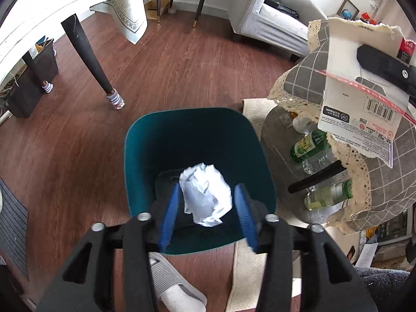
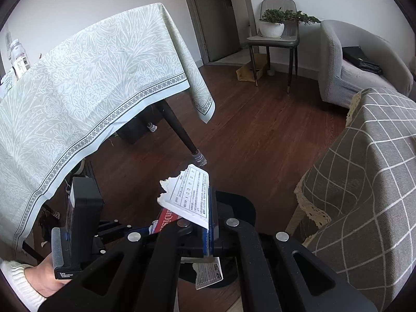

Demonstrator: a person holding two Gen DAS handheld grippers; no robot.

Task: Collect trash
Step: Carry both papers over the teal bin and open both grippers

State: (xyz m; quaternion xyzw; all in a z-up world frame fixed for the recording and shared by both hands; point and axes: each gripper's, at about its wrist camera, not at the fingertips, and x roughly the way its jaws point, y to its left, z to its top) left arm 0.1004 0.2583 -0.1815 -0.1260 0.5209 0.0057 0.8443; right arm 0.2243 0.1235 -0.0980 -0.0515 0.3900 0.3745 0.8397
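Note:
In the left wrist view a teal trash bin stands on the wood floor right below my left gripper. The left gripper's blue fingers are apart, and a crumpled white paper ball sits between them over the bin's inside, clear of both pads. My right gripper is shut on a torn white packaging card with printed text and a red panel. The same card shows at the right of the left wrist view, held up by the right gripper's black finger.
A round side table with a grey checked cloth stands right of the bin, with plastic bottles on its lower shelf. A dining table with a pale green cloth and dark legs is to the left. A grey sofa and a chair are beyond.

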